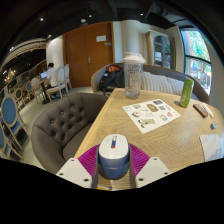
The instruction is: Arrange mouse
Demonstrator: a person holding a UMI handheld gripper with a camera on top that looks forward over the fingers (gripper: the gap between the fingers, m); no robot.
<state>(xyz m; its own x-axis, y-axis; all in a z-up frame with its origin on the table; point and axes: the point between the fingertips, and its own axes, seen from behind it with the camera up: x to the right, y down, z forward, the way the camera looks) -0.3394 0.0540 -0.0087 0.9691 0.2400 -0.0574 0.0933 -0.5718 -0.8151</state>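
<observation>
A white and blue computer mouse (113,155) sits between my two fingers, its blue side pressed by the magenta pads (88,160) on both sides. My gripper (113,163) is shut on the mouse and holds it over the near edge of the wooden table (170,135). The mouse's front points away from me, along the table.
On the table beyond lie a printed paper sheet (153,114), a clear lidded container (133,76), a green bottle (186,92) and a white paper (212,146) at the right. A grey tufted sofa (62,122) stands left of the table. Chairs and a wooden door are further back.
</observation>
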